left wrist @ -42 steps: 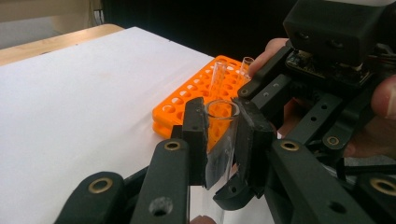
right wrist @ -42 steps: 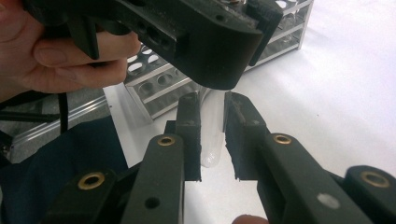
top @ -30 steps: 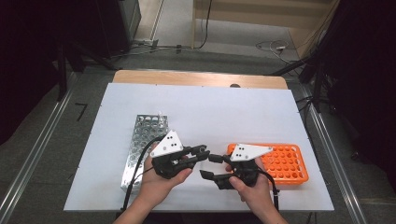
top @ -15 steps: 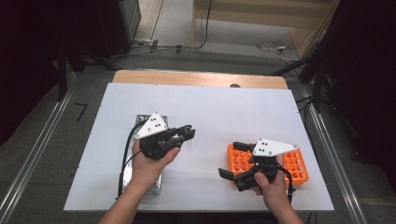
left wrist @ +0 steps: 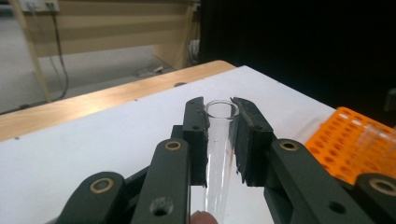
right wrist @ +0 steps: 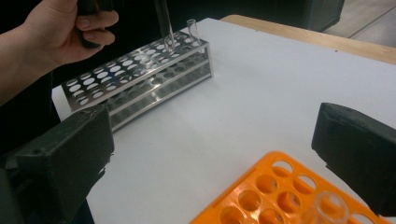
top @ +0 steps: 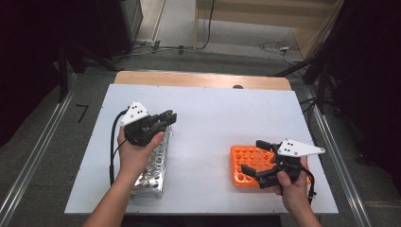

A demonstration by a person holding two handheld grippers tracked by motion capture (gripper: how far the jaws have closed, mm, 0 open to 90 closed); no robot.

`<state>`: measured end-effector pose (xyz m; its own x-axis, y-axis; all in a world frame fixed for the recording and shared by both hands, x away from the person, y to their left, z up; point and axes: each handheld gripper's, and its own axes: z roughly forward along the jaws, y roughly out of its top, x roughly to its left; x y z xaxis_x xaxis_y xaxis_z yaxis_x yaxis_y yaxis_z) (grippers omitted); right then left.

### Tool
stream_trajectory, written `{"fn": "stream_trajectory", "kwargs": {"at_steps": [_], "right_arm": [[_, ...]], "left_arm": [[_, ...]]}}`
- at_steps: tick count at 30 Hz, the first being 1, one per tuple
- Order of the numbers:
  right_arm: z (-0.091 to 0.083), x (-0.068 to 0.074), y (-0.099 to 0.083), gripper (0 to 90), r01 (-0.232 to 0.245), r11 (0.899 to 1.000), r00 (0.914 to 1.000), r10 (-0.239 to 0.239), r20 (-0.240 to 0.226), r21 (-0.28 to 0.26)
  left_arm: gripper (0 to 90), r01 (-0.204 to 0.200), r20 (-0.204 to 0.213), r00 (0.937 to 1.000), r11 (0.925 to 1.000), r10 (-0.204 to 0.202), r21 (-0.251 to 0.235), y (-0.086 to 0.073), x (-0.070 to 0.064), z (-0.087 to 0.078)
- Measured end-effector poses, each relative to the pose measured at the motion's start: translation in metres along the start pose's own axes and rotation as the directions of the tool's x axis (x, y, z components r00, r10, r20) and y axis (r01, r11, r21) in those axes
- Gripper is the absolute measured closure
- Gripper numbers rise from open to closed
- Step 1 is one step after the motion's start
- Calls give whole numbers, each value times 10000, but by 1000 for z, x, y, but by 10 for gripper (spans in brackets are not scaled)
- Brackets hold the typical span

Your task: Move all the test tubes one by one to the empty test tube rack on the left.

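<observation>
Steel rack (top: pixel 152 163) lies under our left tongs (left wrist: pixel 219 135), clamped on a clear, empty tube (left wrist: pixel 218 149); right tongs (right wrist: pixel 210 154) gape wide above the orange rack (right wrist: pixel 280 196).

White tabletop (top: pixel 213 118) fills the middle, a wooden edge (top: pixel 198 79) showing along its far side. Grey floor (top: pixel 42 142) all round, metal rails (top: pixel 335 156) flanking both sides, cables (top: pixel 276 46) trailing upper right, dark equipment (top: pixel 108 23) upper left.
</observation>
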<state>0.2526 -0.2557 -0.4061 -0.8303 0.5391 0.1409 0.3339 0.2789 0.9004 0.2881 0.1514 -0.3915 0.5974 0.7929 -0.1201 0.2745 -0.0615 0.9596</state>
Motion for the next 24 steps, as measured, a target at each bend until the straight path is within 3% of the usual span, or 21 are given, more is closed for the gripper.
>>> {"fn": "stream_trajectory", "kwargs": {"at_steps": [8, 13, 18, 24], "right_arm": [[-17, -10, -11, 0, -202, 9998, 9993, 202, 315, -8], [-18, -14, -12, 0, -169, 9999, 9992, 170, 348, -35], [-17, -16, -13, 0, -290, 9996, 9988, 292, 405, -55], [-16, -16, -14, 0, -248, 9997, 9988, 251, 410, -62]], "left_arm": [[762, 7, -835, 9965, 9999, -21, -165, -5, 17, 2], [761, 109, -1221, 9924, 9997, -136, -222, -8, 25, 3], [762, 177, -1309, 9912, 9995, -209, -260, -12, 30, 8], [761, 74, -1553, 9878, 9999, -60, 89, -20, 31, 15]]}}
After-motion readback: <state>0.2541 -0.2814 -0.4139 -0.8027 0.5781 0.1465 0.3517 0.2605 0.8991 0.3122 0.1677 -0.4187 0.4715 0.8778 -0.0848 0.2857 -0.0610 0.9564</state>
